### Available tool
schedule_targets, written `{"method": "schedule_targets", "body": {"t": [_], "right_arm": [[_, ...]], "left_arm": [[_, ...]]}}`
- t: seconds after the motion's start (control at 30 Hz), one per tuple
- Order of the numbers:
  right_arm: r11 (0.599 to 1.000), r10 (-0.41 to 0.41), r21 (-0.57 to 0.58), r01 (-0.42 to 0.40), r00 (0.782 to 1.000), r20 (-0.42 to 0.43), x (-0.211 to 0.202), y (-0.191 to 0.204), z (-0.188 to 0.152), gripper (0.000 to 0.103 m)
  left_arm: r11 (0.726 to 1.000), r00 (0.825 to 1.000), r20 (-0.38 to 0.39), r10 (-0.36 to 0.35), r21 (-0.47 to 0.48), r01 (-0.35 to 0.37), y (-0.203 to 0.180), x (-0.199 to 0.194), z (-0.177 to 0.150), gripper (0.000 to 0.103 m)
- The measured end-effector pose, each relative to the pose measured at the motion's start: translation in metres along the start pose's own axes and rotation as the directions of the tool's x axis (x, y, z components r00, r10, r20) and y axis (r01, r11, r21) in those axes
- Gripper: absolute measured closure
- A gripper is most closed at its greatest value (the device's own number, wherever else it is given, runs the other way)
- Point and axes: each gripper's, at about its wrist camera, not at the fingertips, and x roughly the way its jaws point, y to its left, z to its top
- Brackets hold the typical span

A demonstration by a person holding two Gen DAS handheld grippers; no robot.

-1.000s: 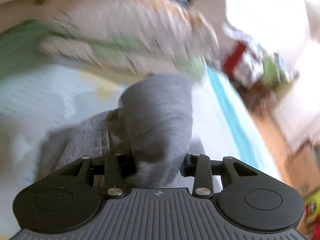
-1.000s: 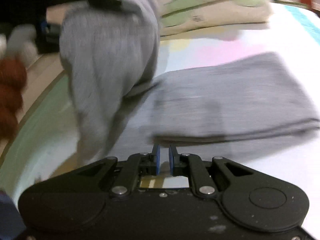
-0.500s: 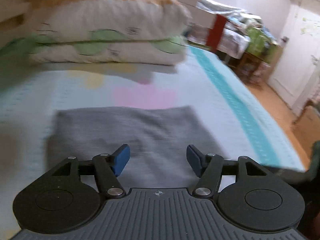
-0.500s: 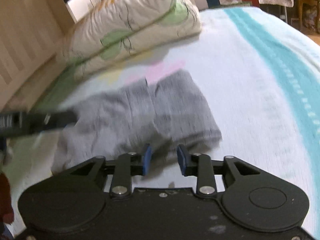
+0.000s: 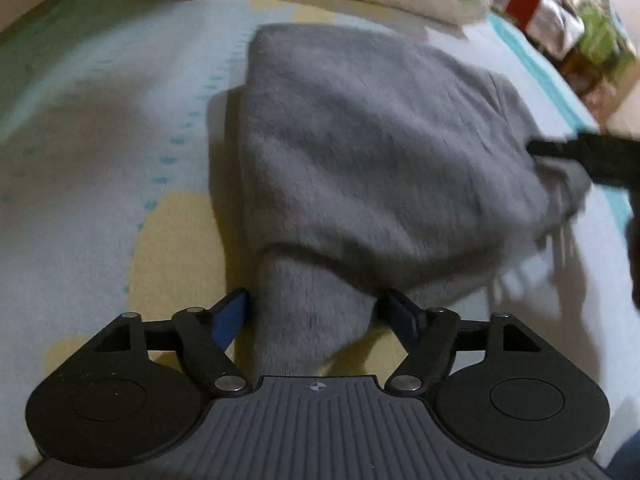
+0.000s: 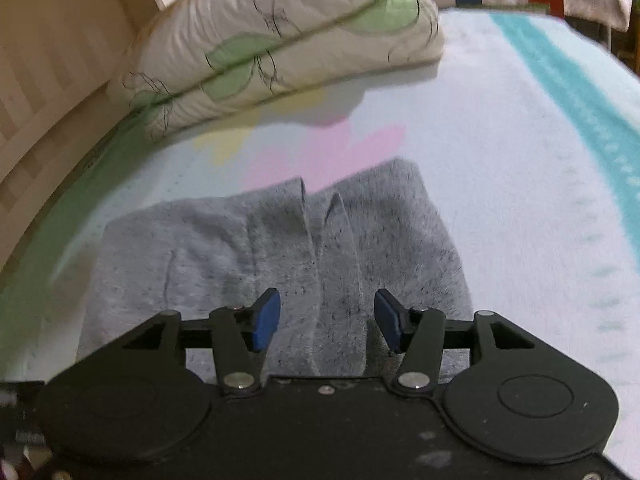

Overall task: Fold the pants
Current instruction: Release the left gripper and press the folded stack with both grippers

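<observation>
Grey pants [image 5: 372, 152] lie folded into a thick stack on the bed [image 5: 80, 208], pillows [image 6: 280, 44] at the far end. Left gripper [image 5: 320, 314] low over the near end of the stack; its fingers [image 5: 228, 316] are spread, having just been opening, with a narrow tongue of grey cloth running between them, pads beside the cloth, not clearly pressing it. Right gripper [image 6: 326, 318] also spread, also just been opening, hovering over the other end of the stack with cloth under and between the fingers, no pinch visible. In the left view the right gripper shows as a dark blurred bar at the stack's right edge. Key relation: from the left gripper the stack runs straight ahead and away, long axis roughly along the fingers' pointing line; from the right view the same stack spreads leftward. Each hand sits at its own end, left nearer the protruding tongue. Judgement: fold looks mostly done, both just let go; next likely tidy or tuck that tongue.
</observation>
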Motion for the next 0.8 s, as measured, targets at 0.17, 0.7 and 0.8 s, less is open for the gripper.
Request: {"method": "schedule_targets", "body": {"t": [0.17, 0.7, 0.8], "right_arm": [[0.997, 0.052, 0.063, -0.052, 0.999, -0.005, 0.012, -0.013, -0.002, 0.044], [0.954, 0.271, 0.148, -0.259, 0.960, -0.064, 0.033, -0.012, -0.001, 0.061], [0.967, 0.229, 0.124, -0.222, 0.973, -0.042, 0.018, 0.007, 0.011, 0.082]], "left_arm": [[1.000, 1.000, -0.010, -0.016, 0.023, 0.017, -0.004, -0.003, -0.004, 0.024], [0.993, 0.996, 0.031, -0.087, -0.075, 0.089, 0.011, -0.004, -0.009, 0.024], [0.989, 0.995, 0.030, -0.099, -0.106, 0.102, 0.014, -0.007, -0.011, 0.024]]}}
